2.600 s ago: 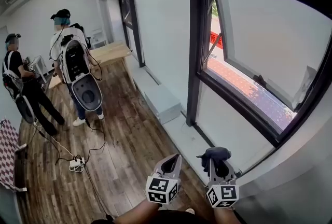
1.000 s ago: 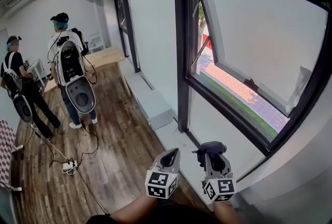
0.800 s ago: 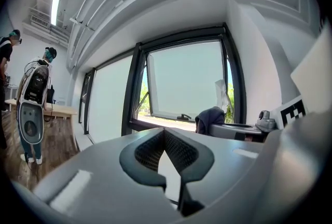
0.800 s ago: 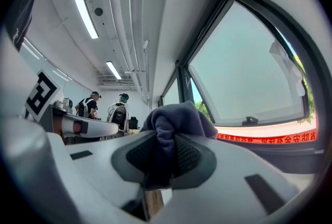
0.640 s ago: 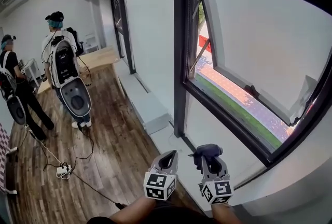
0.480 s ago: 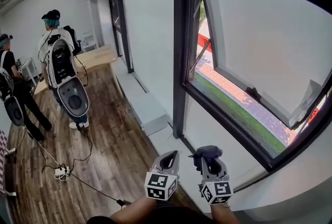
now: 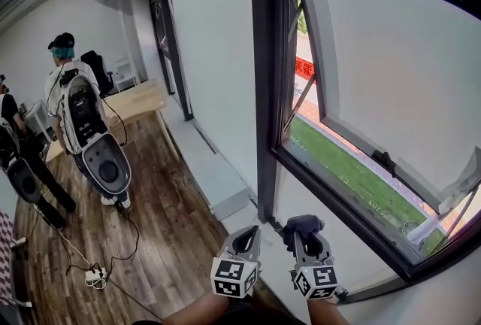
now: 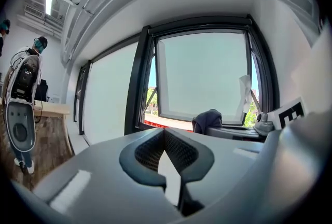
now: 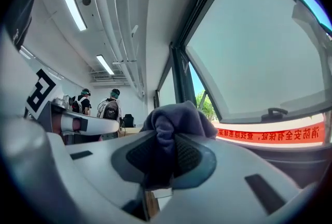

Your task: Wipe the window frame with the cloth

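The dark window frame (image 7: pixel 263 90) runs up the middle of the head view, with its lower bar (image 7: pixel 342 220) slanting down to the right; the sash above is tilted open. My right gripper (image 7: pixel 302 232) is low in that view, just below the frame's bottom corner, shut on a bunched dark blue-grey cloth (image 7: pixel 300 223). In the right gripper view the cloth (image 9: pixel 176 120) bulges out between the jaws of the right gripper (image 9: pixel 168 154), the frame (image 9: pixel 180 77) beyond it. My left gripper (image 7: pixel 244 242) is beside it, shut and empty (image 8: pixel 165 136); from there the cloth (image 8: pixel 207 120) shows to the right.
A white sill ledge (image 7: pixel 218 177) runs along the wall below the windows. Two people with backpack rigs (image 7: pixel 83 128) stand on the wood floor at left, and a cable with a power strip (image 7: pixel 94 276) trails across it. A wooden table (image 7: pixel 135 101) sits behind them.
The view has drawn closer to the window and turned towards it. Both grippers stay side by side near the frame's lower corner, the right still holding the cloth.
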A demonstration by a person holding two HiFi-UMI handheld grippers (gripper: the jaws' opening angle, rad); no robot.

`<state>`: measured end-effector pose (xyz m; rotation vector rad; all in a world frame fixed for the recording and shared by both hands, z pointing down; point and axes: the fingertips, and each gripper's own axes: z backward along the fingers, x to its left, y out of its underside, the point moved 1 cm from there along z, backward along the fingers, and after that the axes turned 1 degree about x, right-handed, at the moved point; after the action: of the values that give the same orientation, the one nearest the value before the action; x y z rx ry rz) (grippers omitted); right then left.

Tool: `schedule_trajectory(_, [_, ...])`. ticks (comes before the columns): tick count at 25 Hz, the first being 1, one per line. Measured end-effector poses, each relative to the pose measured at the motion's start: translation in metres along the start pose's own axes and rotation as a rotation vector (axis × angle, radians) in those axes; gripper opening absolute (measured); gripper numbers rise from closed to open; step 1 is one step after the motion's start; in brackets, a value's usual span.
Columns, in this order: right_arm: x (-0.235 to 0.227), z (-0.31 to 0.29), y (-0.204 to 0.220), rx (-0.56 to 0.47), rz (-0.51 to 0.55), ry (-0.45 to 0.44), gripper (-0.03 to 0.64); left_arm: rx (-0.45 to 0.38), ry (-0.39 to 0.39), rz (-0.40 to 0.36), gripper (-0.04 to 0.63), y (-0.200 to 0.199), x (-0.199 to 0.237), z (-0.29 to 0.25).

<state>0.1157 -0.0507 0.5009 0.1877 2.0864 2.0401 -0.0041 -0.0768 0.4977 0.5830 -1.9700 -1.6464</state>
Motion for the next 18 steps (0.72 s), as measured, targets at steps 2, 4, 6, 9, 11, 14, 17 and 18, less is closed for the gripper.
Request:
schedule_trajectory(2, [0.001, -0.024, 0.000, 0.006, -0.006, -0.004, 0.072, 0.008, -0.004, 0.010, 0.009, -0.003, 0.020, -0.013])
schedule_trajectory(4, [0.005, -0.045, 0.001, 0.015, -0.005, -0.022, 0.072, 0.018, -0.006, 0.022, 0.009, -0.003, 0.039, -0.025])
schedule_trajectory(6, [0.008, -0.065, 0.003, 0.023, 0.001, -0.030, 0.072, 0.027, -0.002, 0.034, 0.009, -0.003, 0.056, -0.038])
schedule_trajectory(9, [0.011, -0.096, 0.003, 0.033, 0.013, -0.030, 0.072, 0.027, 0.008, 0.047, 0.009, -0.008, 0.081, -0.058])
schedule_trajectory(11, [0.010, -0.116, -0.001, 0.032, 0.019, -0.025, 0.072, 0.020, 0.011, 0.052, 0.009, -0.013, 0.098, -0.072])
schedule_trajectory(14, [0.003, -0.144, -0.006, 0.023, 0.025, 0.000, 0.072, 0.018, 0.018, 0.059, 0.009, -0.020, 0.119, -0.092])
schedule_trajectory(17, [-0.004, -0.160, -0.007, 0.020, 0.035, 0.026, 0.072, 0.020, 0.028, 0.061, 0.009, -0.022, 0.133, -0.108])
schedule_trajectory(18, [-0.005, -0.165, -0.007, 0.022, 0.037, 0.029, 0.072, 0.021, 0.029, 0.062, 0.009, -0.023, 0.137, -0.113])
